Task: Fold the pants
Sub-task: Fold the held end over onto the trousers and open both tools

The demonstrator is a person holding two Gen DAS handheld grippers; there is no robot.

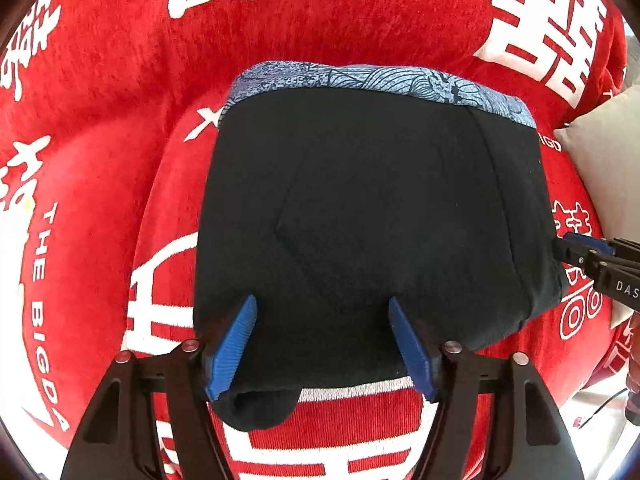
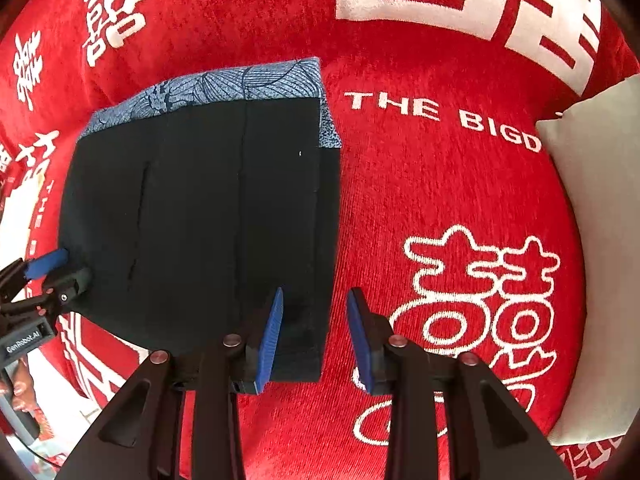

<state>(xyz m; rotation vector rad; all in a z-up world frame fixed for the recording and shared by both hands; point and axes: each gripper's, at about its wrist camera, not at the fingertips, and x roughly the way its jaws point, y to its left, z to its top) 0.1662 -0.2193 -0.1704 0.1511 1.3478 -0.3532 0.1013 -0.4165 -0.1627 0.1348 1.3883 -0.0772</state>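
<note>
Black pants (image 1: 360,220) soft, limp, folded; our left gripper (image 1: 322,344) and right gripper (image 2: 316,336) jaws open; we grab near hem corners.

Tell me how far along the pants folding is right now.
Mostly done, it seems. The black pants lie on the red blanket as a compact folded rectangle, patterned blue waistband at the far edge. Nothing is gripped: the left hand-held gripper and right hand-held gripper both stand open at the near edge. Left: perhaps one more fold or tidying the loose near corner.
</note>
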